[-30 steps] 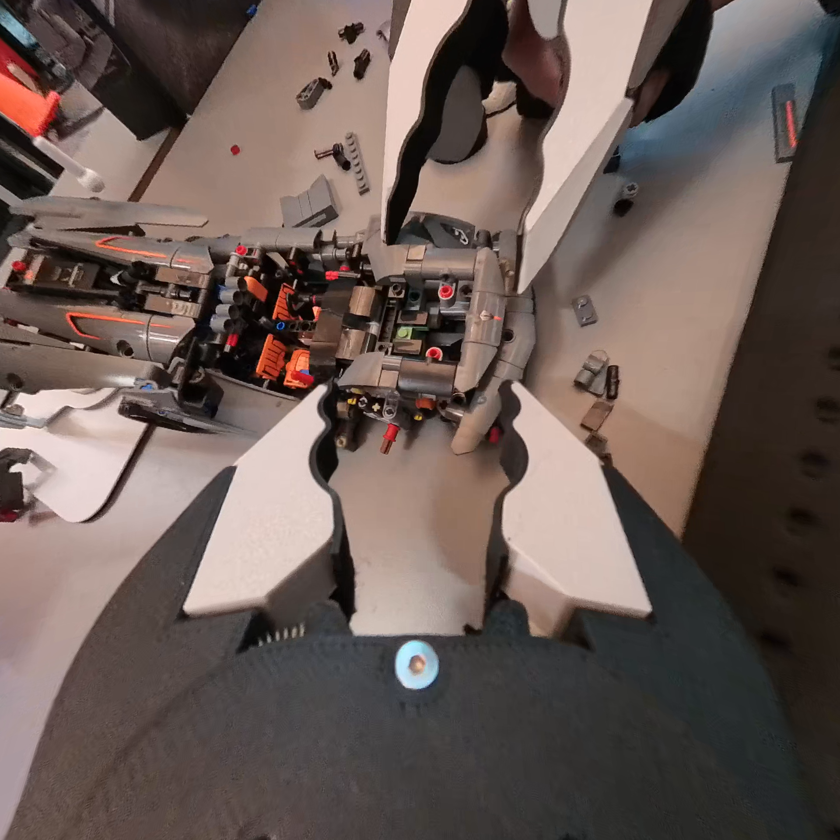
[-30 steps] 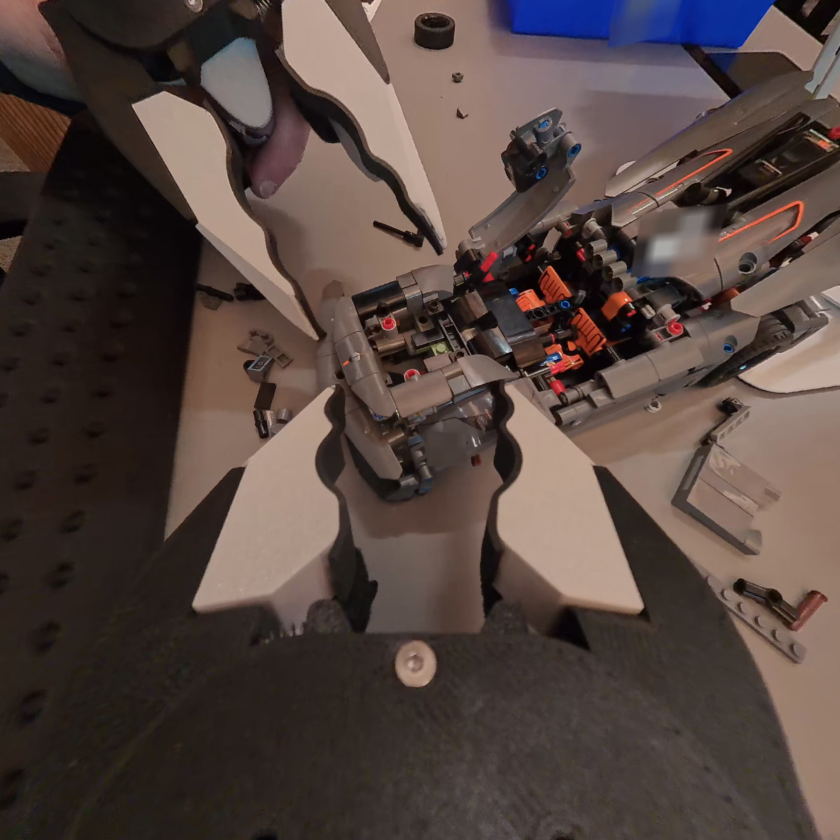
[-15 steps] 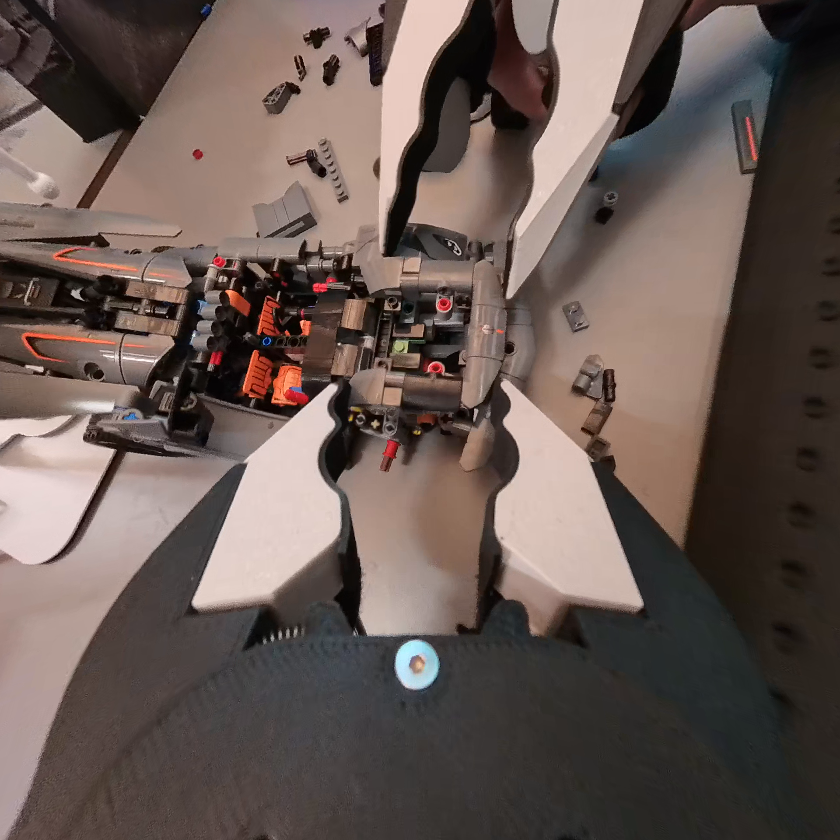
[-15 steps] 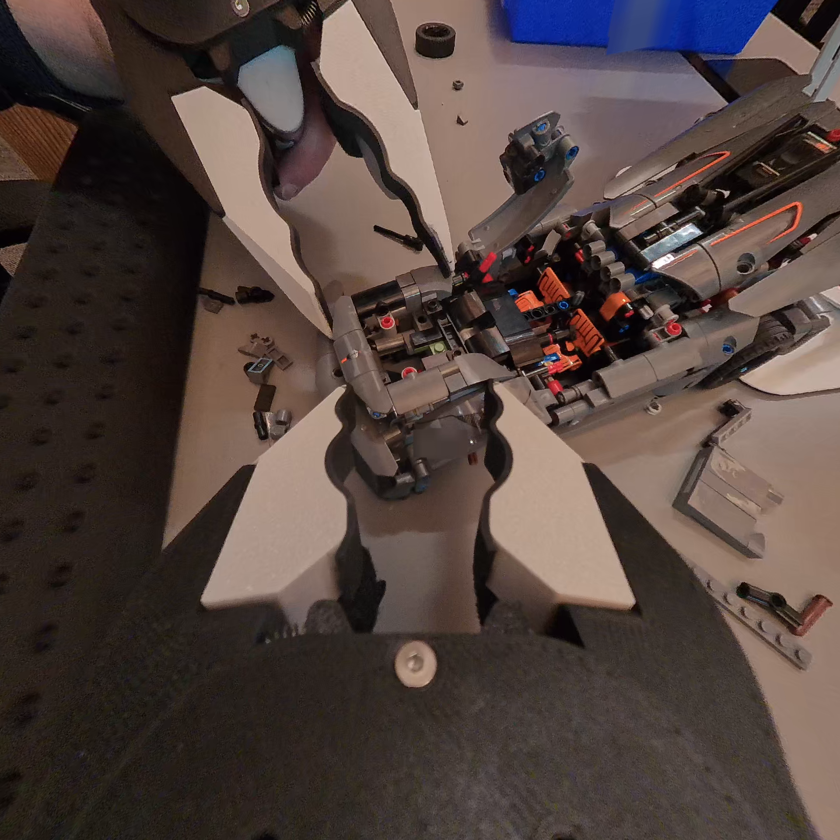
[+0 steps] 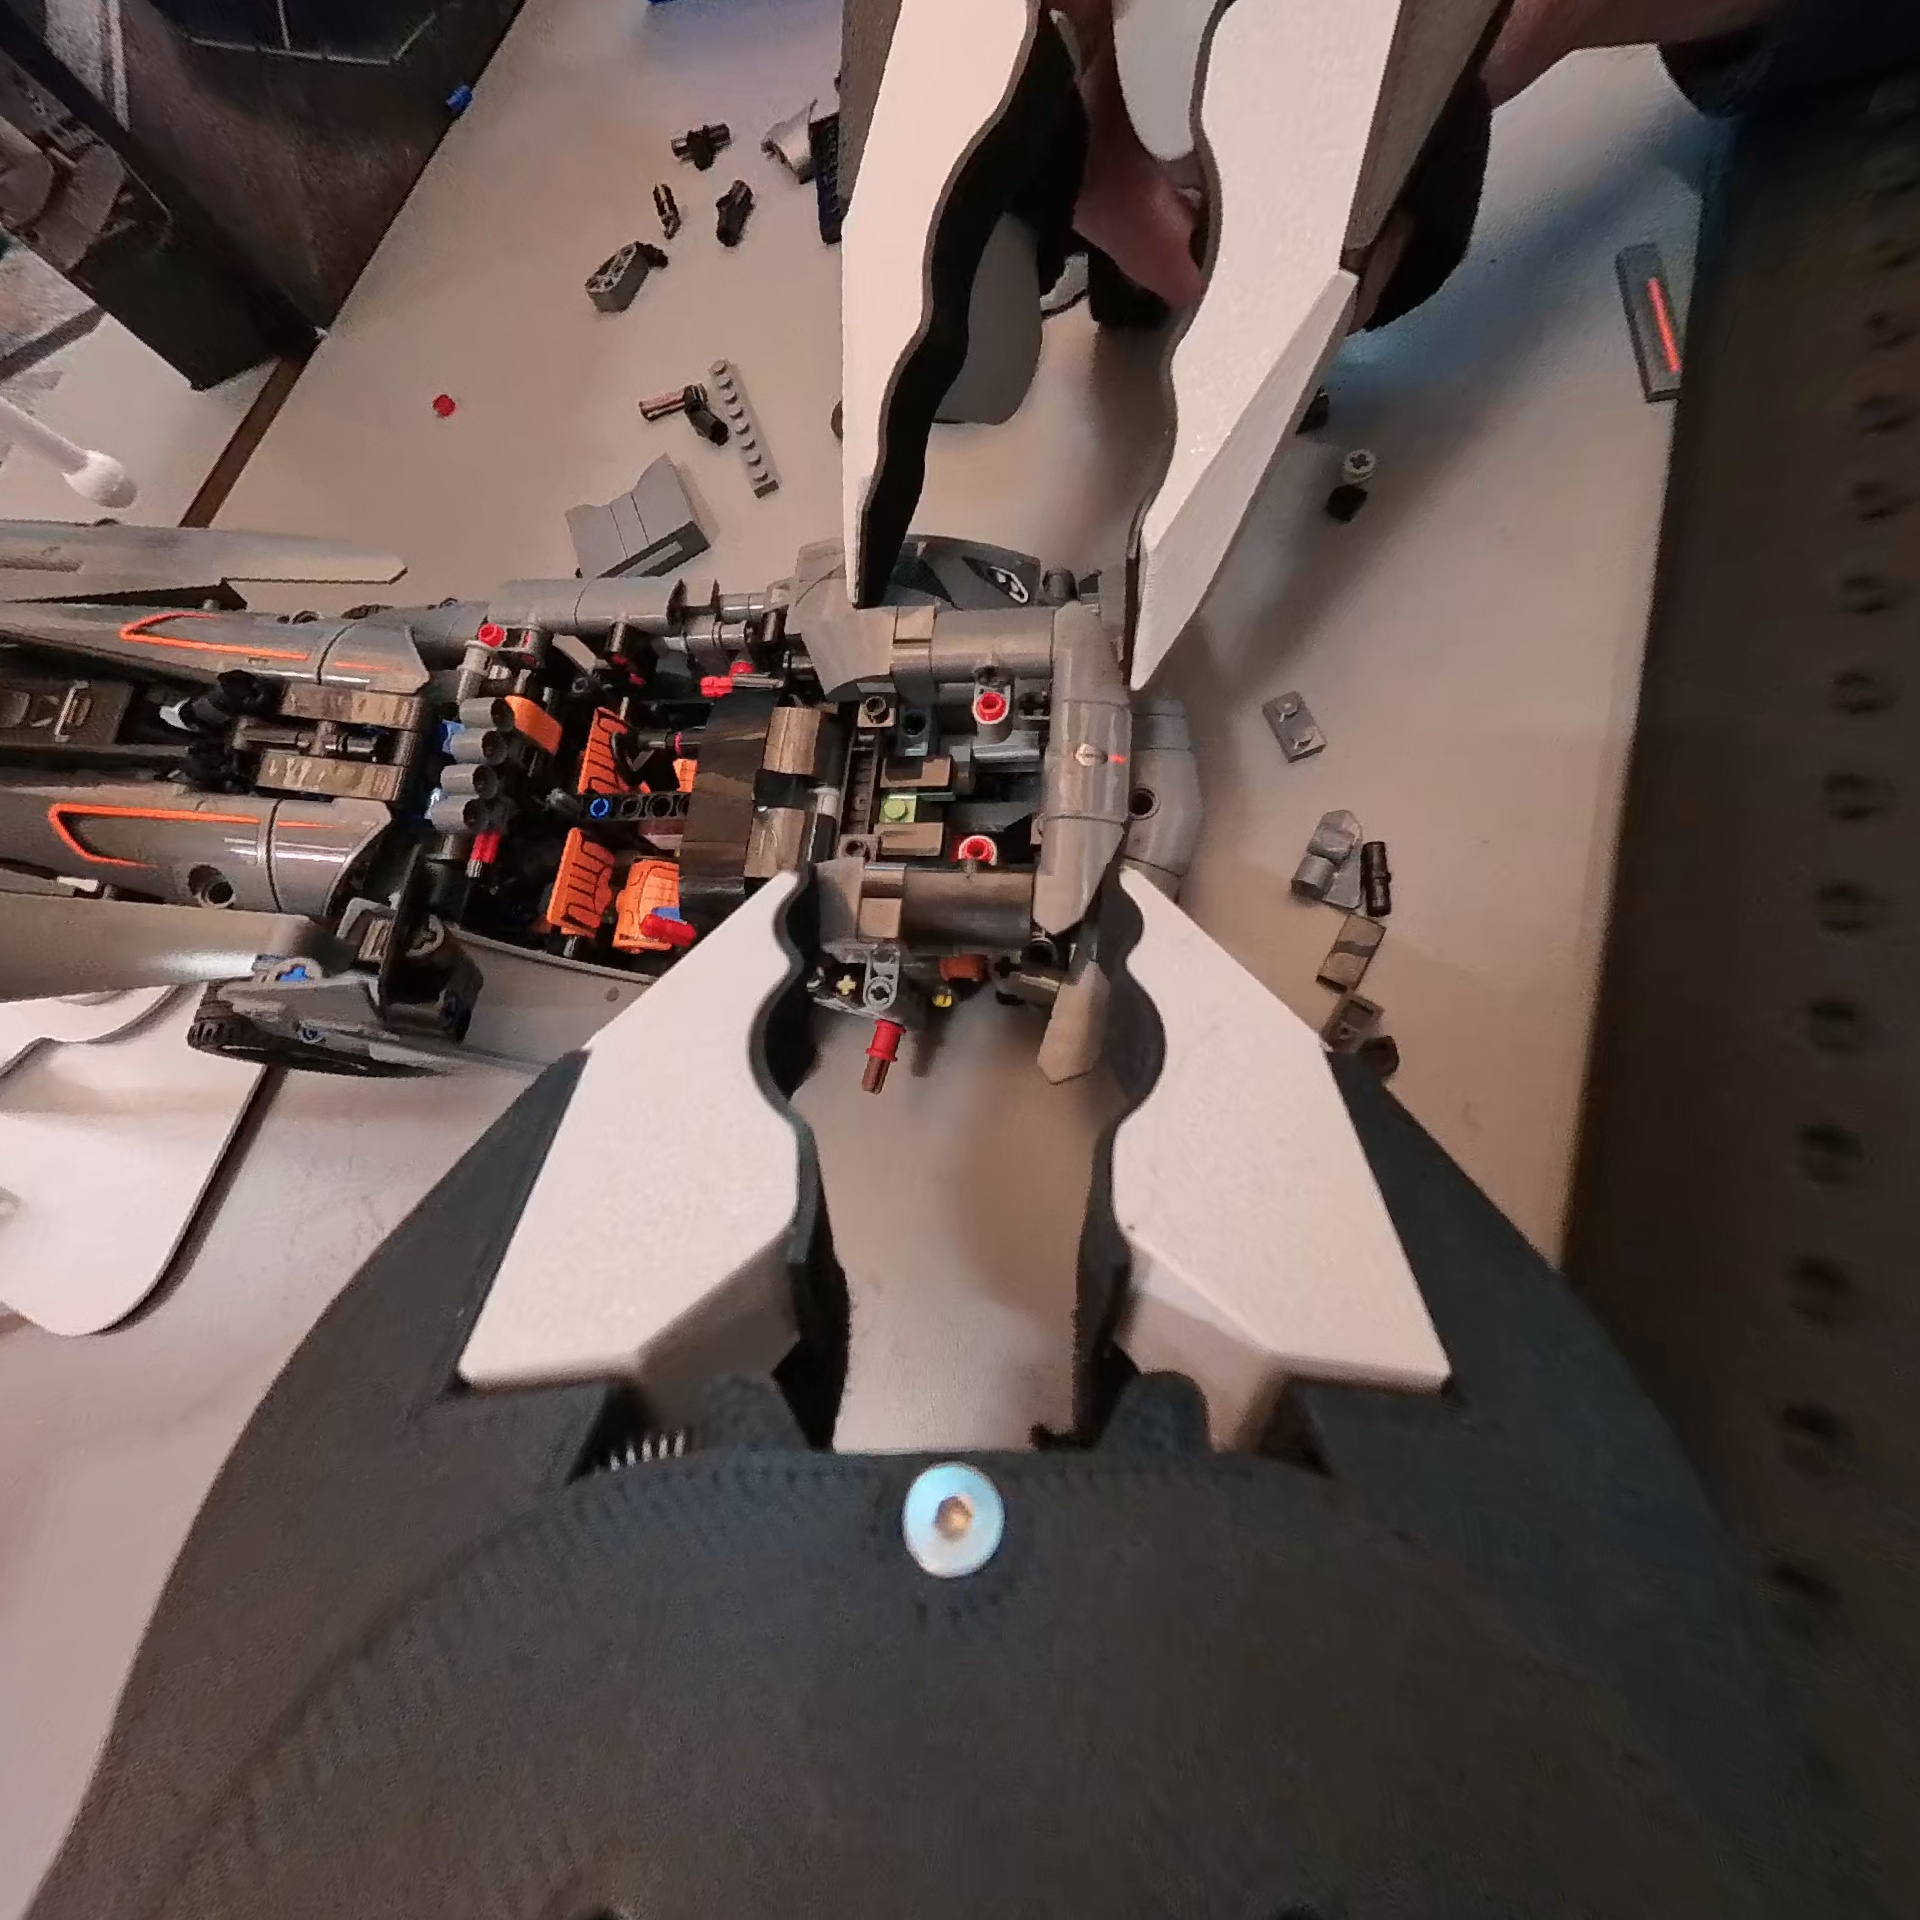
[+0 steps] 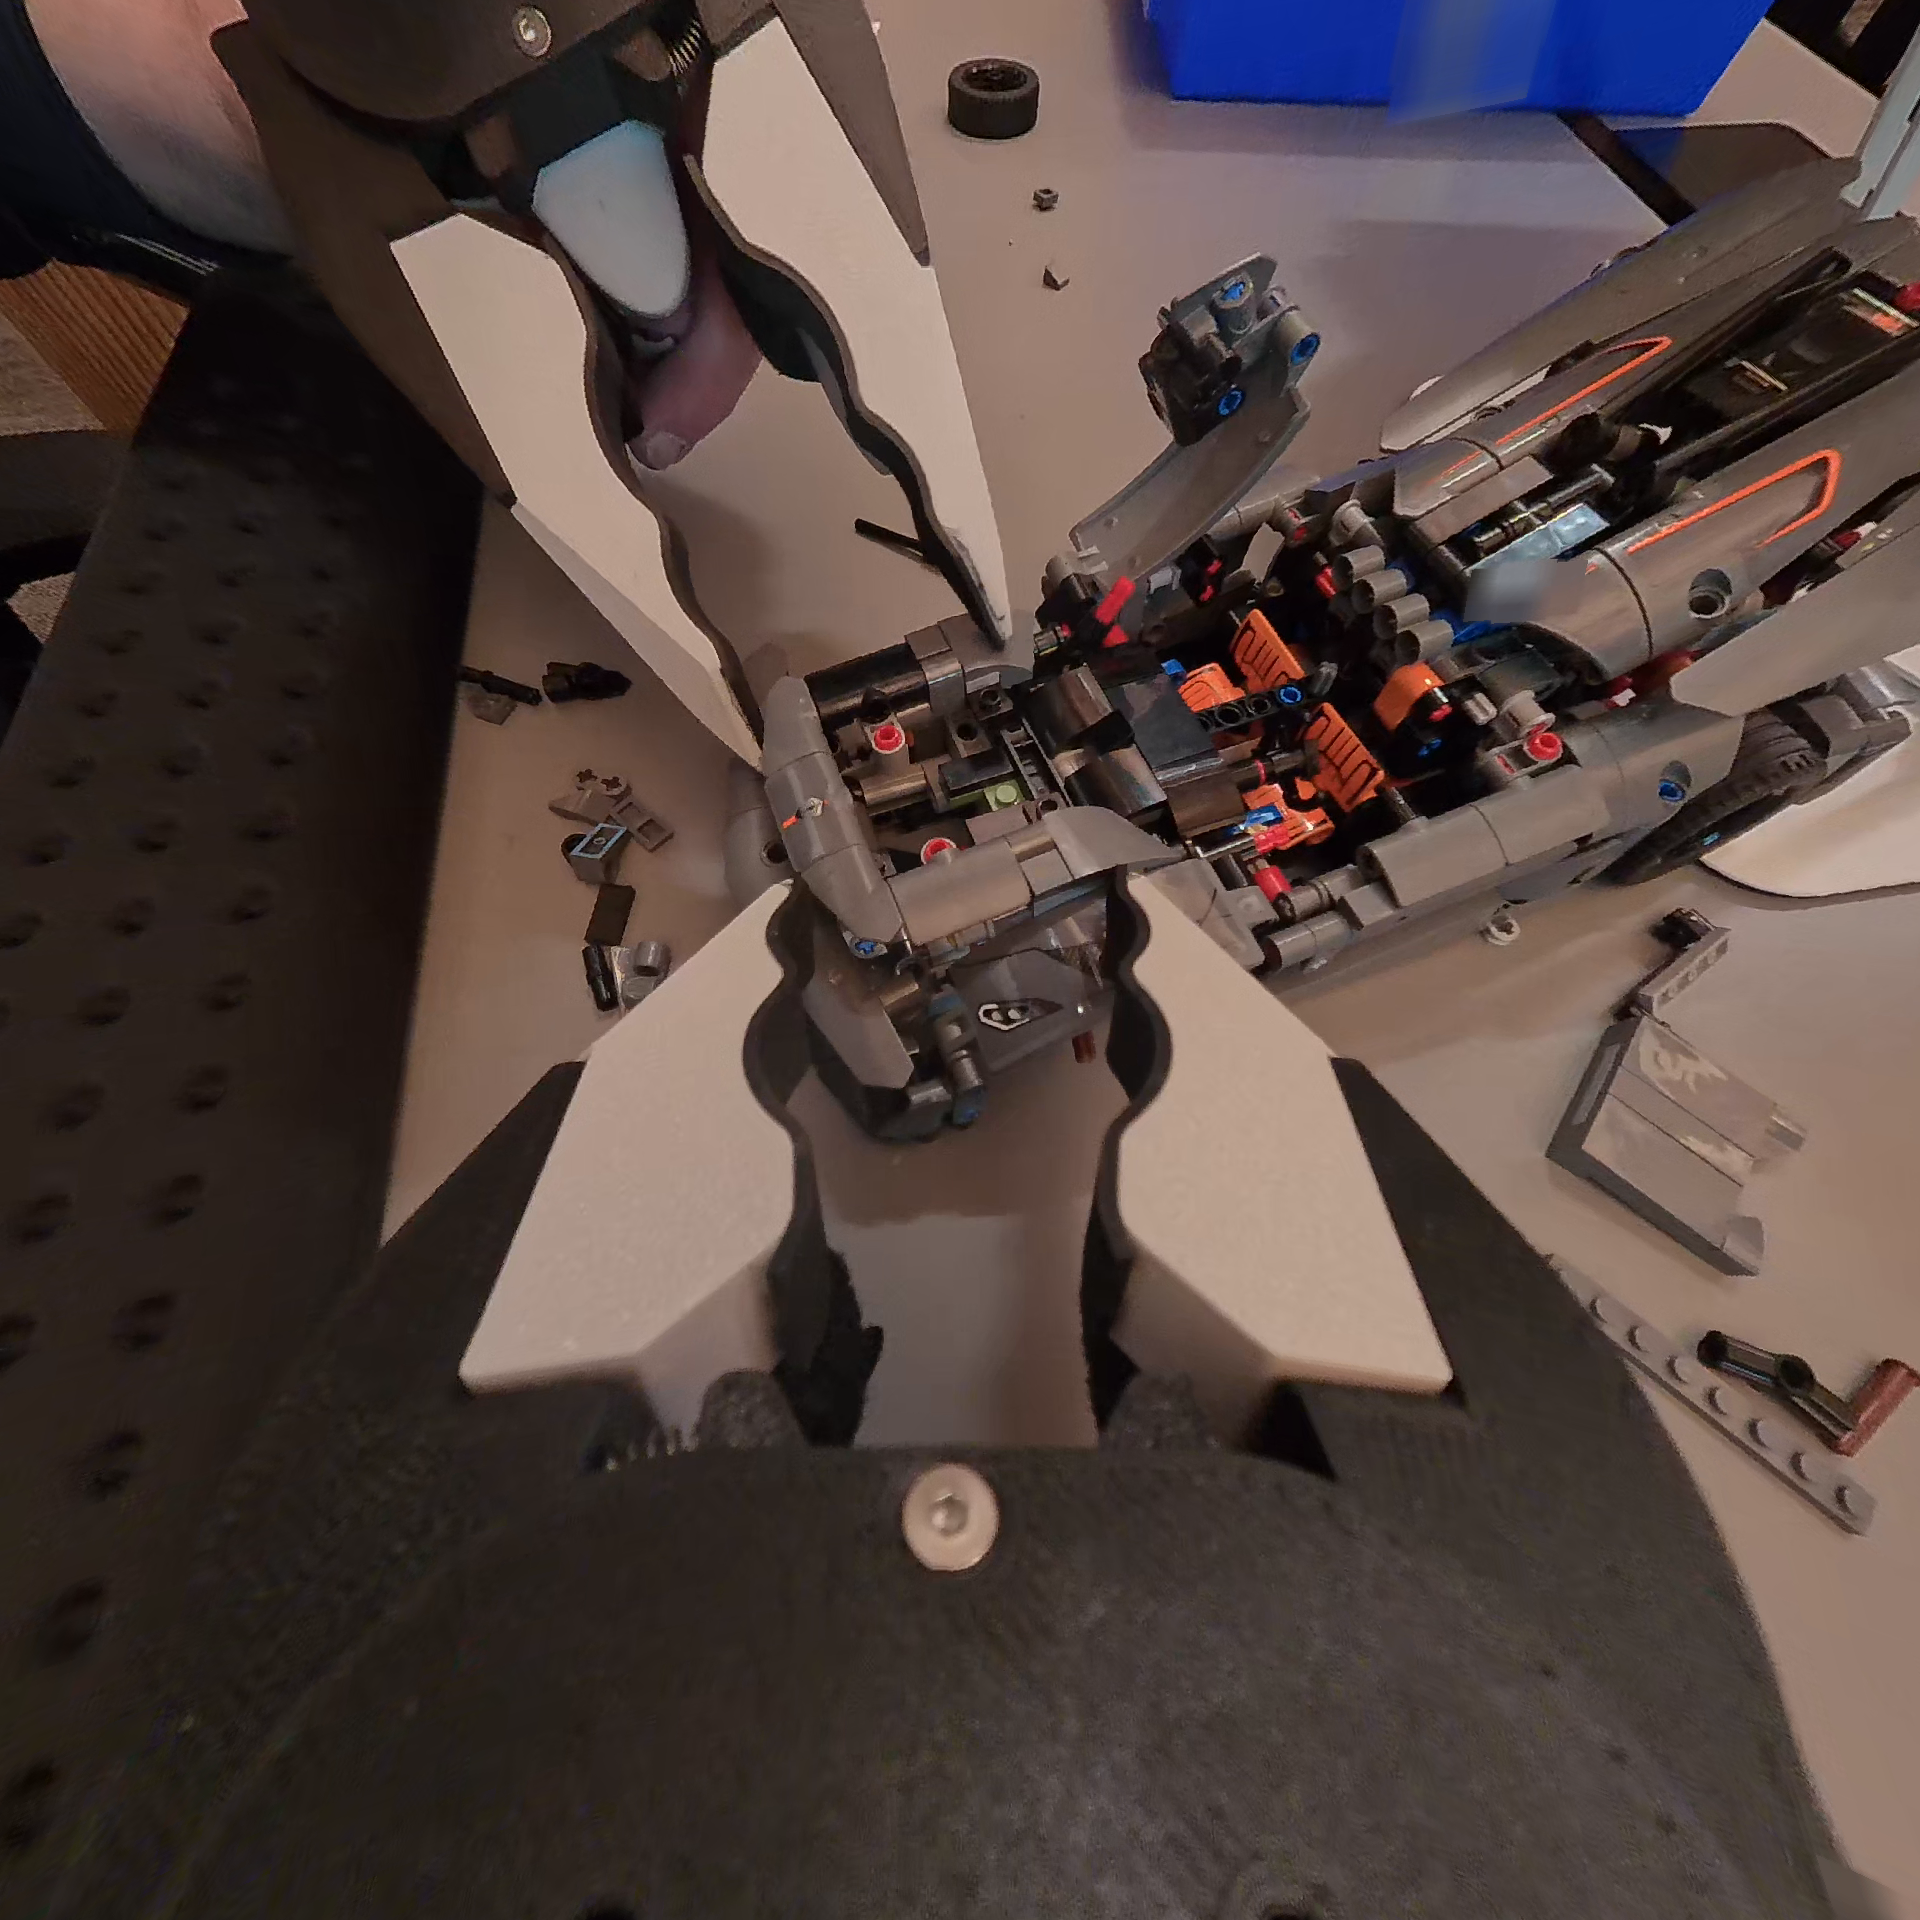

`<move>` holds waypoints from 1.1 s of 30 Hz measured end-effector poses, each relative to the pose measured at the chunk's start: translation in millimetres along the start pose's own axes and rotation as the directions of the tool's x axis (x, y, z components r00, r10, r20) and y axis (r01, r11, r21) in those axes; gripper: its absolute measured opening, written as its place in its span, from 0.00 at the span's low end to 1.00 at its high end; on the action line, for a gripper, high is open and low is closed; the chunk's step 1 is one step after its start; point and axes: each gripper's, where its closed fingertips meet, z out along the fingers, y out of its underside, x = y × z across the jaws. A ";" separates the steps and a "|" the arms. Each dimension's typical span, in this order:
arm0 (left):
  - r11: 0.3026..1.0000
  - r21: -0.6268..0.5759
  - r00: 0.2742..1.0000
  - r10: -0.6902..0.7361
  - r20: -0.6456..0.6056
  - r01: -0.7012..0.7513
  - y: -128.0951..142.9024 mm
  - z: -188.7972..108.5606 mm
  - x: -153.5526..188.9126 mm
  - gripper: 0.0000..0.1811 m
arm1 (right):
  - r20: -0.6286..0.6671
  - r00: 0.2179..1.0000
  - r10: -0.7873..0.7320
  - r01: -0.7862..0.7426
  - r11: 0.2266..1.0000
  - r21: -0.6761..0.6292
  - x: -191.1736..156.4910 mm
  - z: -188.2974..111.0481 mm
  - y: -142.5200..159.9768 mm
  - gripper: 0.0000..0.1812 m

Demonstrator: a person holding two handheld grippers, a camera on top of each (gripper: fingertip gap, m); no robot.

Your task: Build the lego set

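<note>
Lego car model (image 5: 914, 769), grey with orange trim and unfinished, lies on the pale desk (image 5: 1434, 644) with its blunt front end caught between the two grippers, which face each other across it. The left gripper (image 5: 956, 894) has its jaws spread about as wide as that front end, the tips resting against its near side; whether they press on it cannot be told. Just inside those tips a red pin (image 5: 881, 1055) sticks out of the model toward the gripper. The right gripper (image 6: 951, 904) comes from the opposite side, jaws likewise parted and straddling the front corner, tips touching or just beside the grey bodywork, with no clear squeeze visible. Beyond the right gripper, the model's long body runs off to its right. Loose pieces lie around: a small cluster of grey and black bits (image 6: 613, 831) to the left of the right gripper, a grey panel (image 6: 1662, 1132) and a long studded plate (image 6: 1725, 1413) to its right, and a black tyre (image 6: 992, 99) far ahead. A blue bin (image 6: 1455, 47) sits farther off.
</note>
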 end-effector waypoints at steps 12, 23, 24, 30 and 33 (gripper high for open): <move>0.998 -0.017 0.996 0.069 0.052 -0.068 -2.1 -4.8 -2.6 0.28 | -0.003 1.000 0.000 0.000 1.000 0.001 1.5 -2.9 0.6 0.31; 0.994 -0.089 0.994 0.070 0.080 -0.063 12.6 -13.2 -15.3 0.23 | -0.026 0.999 -0.031 0.030 0.999 -0.018 2.1 -2.7 2.1 0.28; 0.994 -0.079 0.992 0.078 0.095 -0.071 10.9 -17.0 -18.4 0.21 | -0.026 0.999 -0.033 0.033 0.999 -0.019 1.9 -2.6 2.3 0.27; 0.996 -0.090 0.999 0.026 0.031 -0.023 16.4 -16.4 -12.1 0.26 | -0.024 0.999 -0.039 0.038 0.999 -0.020 0.9 -2.8 2.1 0.27; 0.996 -0.088 0.999 0.037 0.038 -0.034 16.2 -17.3 -12.7 0.26 | -0.030 0.999 -0.033 0.033 0.999 -0.008 2.4 -5.7 0.7 0.28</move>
